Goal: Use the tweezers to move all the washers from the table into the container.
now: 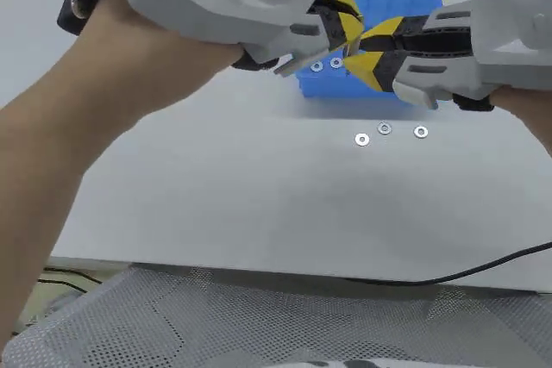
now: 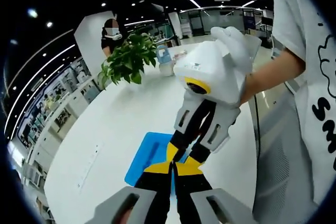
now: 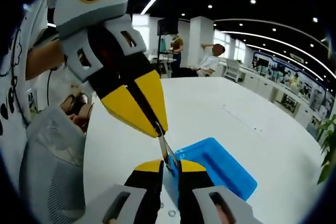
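Left hand-held gripper point(image 1: 348, 34): yellow-tipped jaws pinched together on one end of the slim metal tweezers point(image 3: 164, 148).
Right hand-held gripper point(image 1: 369, 51): jaws closed around the other end, so both tools grip the tweezers above the blue rectangular plastic container point(image 1: 405, 6).
Tweezers' long axis: it runs tip to tip between the two grippers. I cannot tell which end is the working point.
Washers already in: two small silver metal washers point(image 1: 317, 65) lie inside the container.
Washers left: three loose washers point(image 1: 384, 129) in a short row on the pale grey worktop point(image 1: 259, 187), just outside the container's near edge.
Deciding relation: the row lies nearer the person than the tweezers and off toward the right gripper's side. That arm looks closer to it.
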Demonstrator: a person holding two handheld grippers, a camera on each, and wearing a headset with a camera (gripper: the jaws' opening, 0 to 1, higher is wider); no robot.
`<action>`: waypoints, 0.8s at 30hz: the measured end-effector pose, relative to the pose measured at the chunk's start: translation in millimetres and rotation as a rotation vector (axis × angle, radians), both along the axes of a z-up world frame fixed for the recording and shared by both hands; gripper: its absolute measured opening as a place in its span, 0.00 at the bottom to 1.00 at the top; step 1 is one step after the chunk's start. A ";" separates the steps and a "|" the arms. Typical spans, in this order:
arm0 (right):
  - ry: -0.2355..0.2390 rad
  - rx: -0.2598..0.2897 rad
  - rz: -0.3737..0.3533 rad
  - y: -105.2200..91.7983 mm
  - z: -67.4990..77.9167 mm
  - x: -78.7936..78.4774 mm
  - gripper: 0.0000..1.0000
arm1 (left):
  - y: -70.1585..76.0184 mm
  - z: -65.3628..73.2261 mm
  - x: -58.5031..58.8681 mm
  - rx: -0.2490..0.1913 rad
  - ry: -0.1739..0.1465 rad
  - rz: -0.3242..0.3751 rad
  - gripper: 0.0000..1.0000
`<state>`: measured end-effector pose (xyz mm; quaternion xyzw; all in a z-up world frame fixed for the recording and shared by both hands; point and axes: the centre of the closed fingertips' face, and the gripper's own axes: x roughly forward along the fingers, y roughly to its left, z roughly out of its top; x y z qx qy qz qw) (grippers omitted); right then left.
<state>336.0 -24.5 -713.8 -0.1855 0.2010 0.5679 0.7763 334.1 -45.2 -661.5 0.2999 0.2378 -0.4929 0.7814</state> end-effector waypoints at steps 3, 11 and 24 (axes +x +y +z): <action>-0.007 -0.005 0.025 -0.9 2.0 -9.2 0.08 | -2.4 -1.7 -12.5 0.011 0.028 -0.073 0.00; -0.005 -0.029 0.090 -4.5 -8.0 -24.3 0.06 | -9.8 -8.6 -26.5 0.062 0.058 -0.204 0.00; 0.085 -0.050 0.071 -18.8 -45.9 -28.0 0.05 | -16.7 -45.4 -24.4 0.017 0.148 -0.167 0.00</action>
